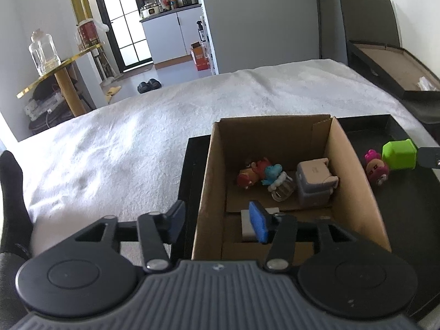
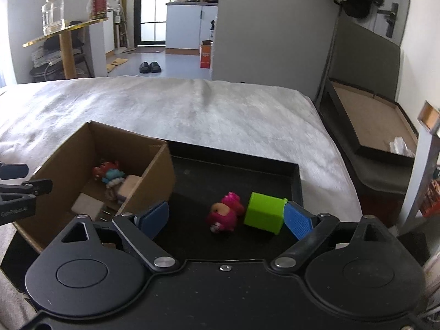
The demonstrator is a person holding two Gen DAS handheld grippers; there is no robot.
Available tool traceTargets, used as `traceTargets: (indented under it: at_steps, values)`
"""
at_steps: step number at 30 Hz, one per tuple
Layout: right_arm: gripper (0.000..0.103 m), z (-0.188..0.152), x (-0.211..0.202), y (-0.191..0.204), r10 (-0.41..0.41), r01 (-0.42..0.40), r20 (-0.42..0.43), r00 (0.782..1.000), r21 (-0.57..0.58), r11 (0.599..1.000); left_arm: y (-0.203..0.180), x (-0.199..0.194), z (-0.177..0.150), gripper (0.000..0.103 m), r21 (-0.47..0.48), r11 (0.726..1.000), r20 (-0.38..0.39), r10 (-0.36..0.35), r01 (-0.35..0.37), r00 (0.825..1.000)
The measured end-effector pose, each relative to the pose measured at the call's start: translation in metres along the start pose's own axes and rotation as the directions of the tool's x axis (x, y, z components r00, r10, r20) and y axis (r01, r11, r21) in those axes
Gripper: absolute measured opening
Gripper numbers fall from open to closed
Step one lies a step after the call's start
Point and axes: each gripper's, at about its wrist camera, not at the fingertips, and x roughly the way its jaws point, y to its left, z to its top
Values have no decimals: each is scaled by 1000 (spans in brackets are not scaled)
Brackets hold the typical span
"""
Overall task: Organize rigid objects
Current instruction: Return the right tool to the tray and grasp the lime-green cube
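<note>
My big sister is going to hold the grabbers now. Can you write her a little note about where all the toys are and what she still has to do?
Left gripper: open, empty, straddling the near-left wall of the cardboard box.
Right gripper: open, empty, low over the black tray, with the pink toy figure and green cube between its fingers.
Done: already in the box are a red figure, a blue figure, a grey boxy toy and a white block.
Left: the pink figure and green cube probably go in the box next.

A home studio flat: bed [image 2: 176,110], kitchenette counter [image 2: 192,4], slippers [image 2: 150,67].
</note>
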Motion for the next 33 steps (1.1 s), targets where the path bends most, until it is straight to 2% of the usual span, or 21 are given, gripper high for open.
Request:
traceTargets:
  at_steps: [2,5,8,15,20,26,33]
  values:
    - [95,-4,2,-5,-12,12,-1,1000,6,1000,-3,1,0,63,10,1000,1,17,-17,1000]
    - [96,-9,6,-13,-10,11,-9,1000,18,1000,-6,3,0,70,20,999,2,35,-35,999]
    - [96,-12,10,-20,-11,12,-12,1000,28,1000,-7,5,1,73,24,998,2,56,-56,998]
    - [94,-15,21,-39,-9,9,1,1000,80,997,-12,10,2,75,39,997,0,71,-71,997]
    - [85,-14,40,-51,-1,5,-25,1000,167,986,-12,13,4,75,42,995,4,89,-90,996]
    - [81,-12,63,-53,-10,20,-46,999,222,975,-11,20,5,75,27,994,-10,106,-106,994]
    - [80,-9,82,-42,9,4,-62,998,207,978,-13,26,4,75,20,993,-16,117,-117,993]
